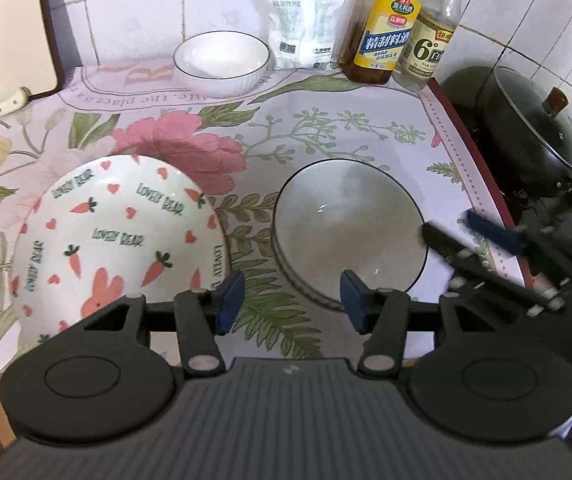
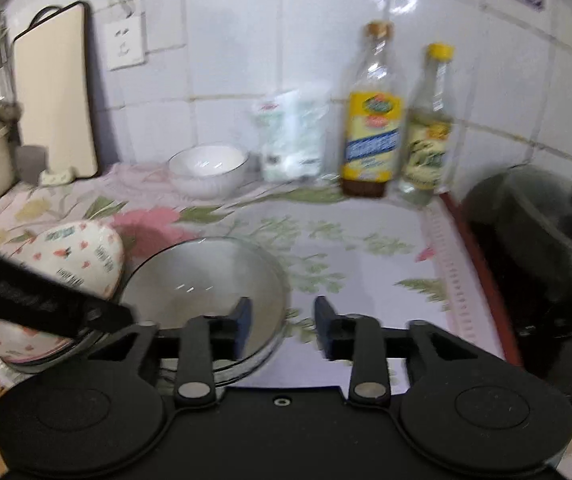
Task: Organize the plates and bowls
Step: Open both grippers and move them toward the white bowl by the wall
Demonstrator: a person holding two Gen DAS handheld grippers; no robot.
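Observation:
A carrot-and-heart patterned plate (image 1: 118, 240) lies at the left front of the floral counter; it also shows in the right wrist view (image 2: 82, 258). A white bowl with a dark rim (image 1: 349, 228) sits to its right, also in the right wrist view (image 2: 206, 284). A second white bowl (image 1: 222, 60) stands at the back by the wall, also in the right wrist view (image 2: 208, 174). My left gripper (image 1: 291, 300) is open and empty, above the gap between plate and bowl. My right gripper (image 2: 284, 324) is open and empty at the near bowl's right rim; it also shows in the left wrist view (image 1: 469, 228).
Two bottles (image 1: 389, 28) and a white packet (image 1: 301, 28) stand against the tiled wall. A black lidded pot (image 1: 533, 124) sits on the stove at the right. A cutting board (image 2: 56, 92) leans at the back left. The counter's front edge is near.

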